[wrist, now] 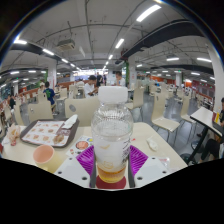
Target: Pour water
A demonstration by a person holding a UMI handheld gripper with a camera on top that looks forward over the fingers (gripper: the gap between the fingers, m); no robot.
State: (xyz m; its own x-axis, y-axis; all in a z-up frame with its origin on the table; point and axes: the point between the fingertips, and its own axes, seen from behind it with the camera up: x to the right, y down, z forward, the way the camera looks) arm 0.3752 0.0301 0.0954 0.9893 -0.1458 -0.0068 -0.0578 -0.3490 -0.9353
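Note:
A clear plastic bottle [112, 135] with a white cap stands upright between my fingers, a little yellowish liquid at its bottom. My gripper [112, 160] is shut on the bottle, both purple pads [87, 158] pressing its lower sides. It is held above the near edge of a light table [160, 140]. A small orange cup [43, 155] stands on the table to the left of the fingers.
A tray [47, 132] with food and a wrapper lies at the left on the table. A small dish [81, 145] sits just left of the bottle. Beyond are a canteen hall's tables and chairs [168, 122] and a distant person [50, 95].

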